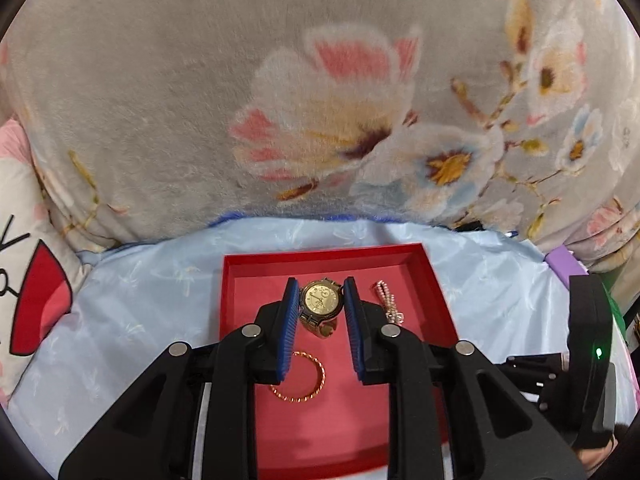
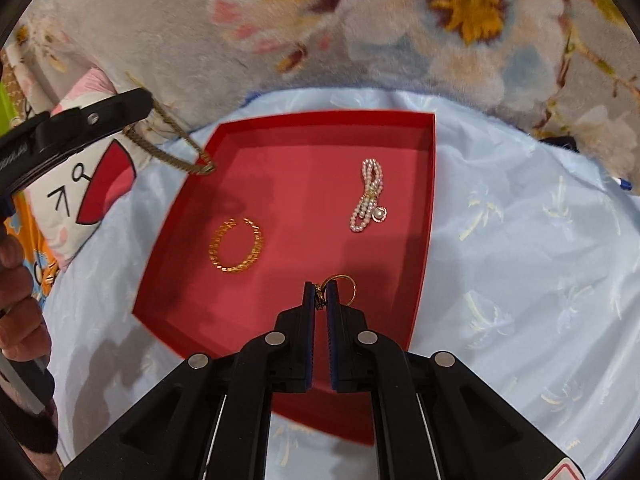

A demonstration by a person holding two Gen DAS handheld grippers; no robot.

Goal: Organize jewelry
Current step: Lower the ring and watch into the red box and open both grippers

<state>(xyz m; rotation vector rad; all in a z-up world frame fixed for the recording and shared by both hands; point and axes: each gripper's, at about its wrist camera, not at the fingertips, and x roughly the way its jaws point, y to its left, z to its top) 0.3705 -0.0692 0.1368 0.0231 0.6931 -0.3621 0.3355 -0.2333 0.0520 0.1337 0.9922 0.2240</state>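
our left gripper (image 1: 320, 300) clamps the gold watch (image 1: 321, 299) above the red tray (image 1: 240, 280); our right gripper (image 2: 320, 296) pinches a thin gold ring (image 2: 343, 284) there. both pieces are small, so a jolt could flick them onto the bedsheet (image 2: 520, 280).

Left wrist view rides behind its own gripper (image 1: 320, 292), looking forward and down over the red tray (image 1: 248, 264) toward the floral blanket (image 1: 160, 100) — fairly near, tray filling the lower middle. Right wrist view tilts steeper, nearly over the tray (image 2: 424, 208), its gripper (image 2: 320, 294) at the near rim. Both share the tray, gold bangle (image 1: 316, 380) (image 2: 236, 246), pearl piece (image 1: 386, 300) (image 2: 370, 196), blue sheet (image 1: 500, 280) (image 2: 520, 240) and blanket (image 2: 160, 20) — each view also catches the other gripper at its edge.
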